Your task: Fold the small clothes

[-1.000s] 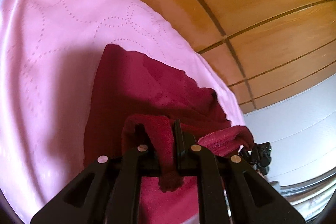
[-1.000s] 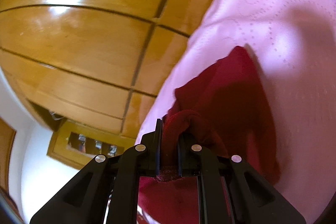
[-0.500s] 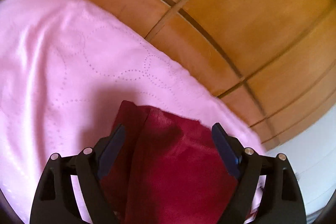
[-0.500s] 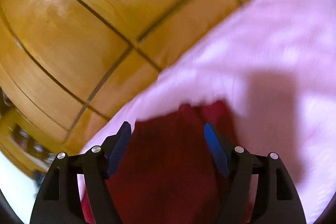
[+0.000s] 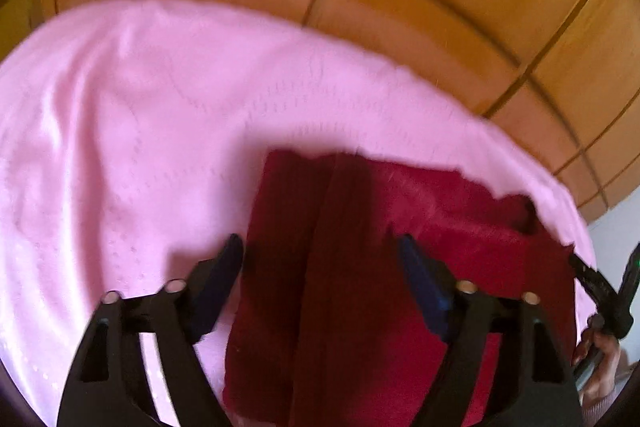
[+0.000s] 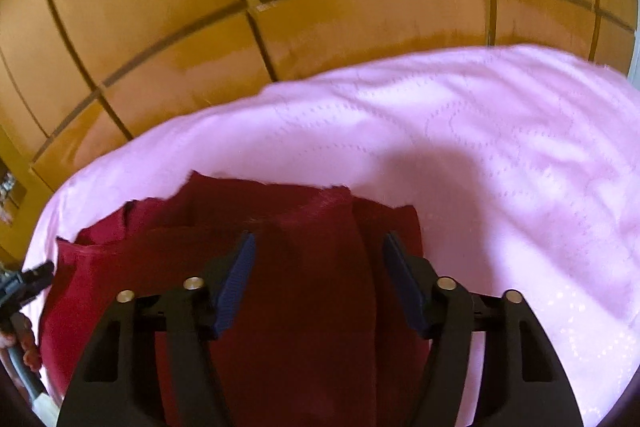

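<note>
A second ago you pinched the red cloth (image 5: 360, 267) in both grippers; now it lies free, folded on the pink sheet (image 5: 140, 131). Your left gripper (image 5: 320, 259) and right gripper (image 6: 316, 259) gape over it, angled down, jaws just narrowing slightly, pads off the fabric.

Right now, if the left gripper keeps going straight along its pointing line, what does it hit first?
Most likely the dark red garment lying on the pink bedspread. The left gripper has open jaws with nothing pinched; depth is unclear.
</note>
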Motion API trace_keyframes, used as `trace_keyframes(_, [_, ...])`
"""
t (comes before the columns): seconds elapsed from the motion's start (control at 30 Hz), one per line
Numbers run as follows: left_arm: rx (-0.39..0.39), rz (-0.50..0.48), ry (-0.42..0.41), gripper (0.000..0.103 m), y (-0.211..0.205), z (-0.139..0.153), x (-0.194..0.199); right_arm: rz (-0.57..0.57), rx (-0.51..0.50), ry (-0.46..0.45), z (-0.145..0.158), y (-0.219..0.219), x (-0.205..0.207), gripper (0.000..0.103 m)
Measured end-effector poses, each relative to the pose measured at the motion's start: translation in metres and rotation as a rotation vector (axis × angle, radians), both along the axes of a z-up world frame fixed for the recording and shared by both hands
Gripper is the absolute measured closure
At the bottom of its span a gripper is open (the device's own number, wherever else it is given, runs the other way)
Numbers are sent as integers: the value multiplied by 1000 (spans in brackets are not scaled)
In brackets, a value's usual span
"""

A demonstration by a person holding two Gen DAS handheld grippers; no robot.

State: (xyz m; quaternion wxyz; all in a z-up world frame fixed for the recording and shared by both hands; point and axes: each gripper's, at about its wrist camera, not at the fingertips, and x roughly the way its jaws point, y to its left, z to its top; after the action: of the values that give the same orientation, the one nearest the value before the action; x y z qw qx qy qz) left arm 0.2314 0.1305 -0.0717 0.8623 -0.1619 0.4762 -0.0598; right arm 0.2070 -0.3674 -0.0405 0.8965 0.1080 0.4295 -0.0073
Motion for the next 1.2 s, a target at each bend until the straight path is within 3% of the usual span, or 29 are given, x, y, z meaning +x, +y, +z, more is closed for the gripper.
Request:
trace_keyframes(0.03, [19, 1, 13, 35, -1, -5, 1, -8, 16, 11, -5, -1, 2, 52])
trace_keyframes(0.1, [29, -2, -12, 46, -4, -7, -3, -27, 41, 5, -11, -2, -2, 72])
trace_keyframes(0.13, [38, -9, -26, 50, -6, -7, -6, -35, 31, -5, -13, -1, -3, 77])
trace_keyframes(0.2, [77, -28, -42, 76, -15, -6, -9, -38, 18, -21, -13, 2, -7, 92])
trace_keyframes(0.27, [107, -22, -74, 84, -20, 2, -11, -49, -7, -37, -5, 4, -9, 95])
trace_keyframes(0.37, [65, 28, -107, 86, -16, 15, -13, -77, -43, -100, 15, 4, -9, 96])
trace_keyframes(0.43, [59, 57, -112, 86, -15, 14, -11, -100, -48, -108, 19, 3, -5, 96])
trace_keyframes(0.57, [138, 88, -87, 83, -24, -8, -5, -120, -66, -30, -7, 1, 8, 96])
trace_keyframes(0.63, [223, 75, -127, 75, -32, -15, -9, -121, -75, -25, -21, 0, 9, 92])
trace_keyframes(0.7, [259, 83, -138, 63, -35, -15, -11, -132, -67, -31, -23, -2, 9, 89])
trace_keyframes(0.73, [266, 93, -131, 56, -35, -14, -10, -130, -77, -30, -23, 0, 9, 89])
trace_keyframes(0.77, [265, 115, -112, 42, -31, -15, -8, -127, -85, -31, -23, 1, 9, 86])
trace_keyframes(0.8, [235, 137, -91, 37, -24, -15, -6, -126, -83, -32, -23, 1, 9, 83])
trace_keyframes(0.83, [196, 144, -82, 37, -18, -15, -5, -128, -74, -31, -22, 0, 8, 79])
trace_keyframes(0.9, [109, 166, -64, 37, -5, -9, -9, -156, -63, -40, -14, -5, 3, 51])
trace_keyframes(0.97, [87, 187, -102, 37, 2, 8, -22, -205, -69, -129, 7, -7, -15, 49])
trace_keyframes(1.07, [86, 163, -194, 37, -5, 33, -37, -130, -22, -217, 28, 3, -30, 49])
trace_keyframes(1.2, [128, 23, -206, 37, -44, 44, -29, 97, -116, -168, 31, 48, -20, 54])
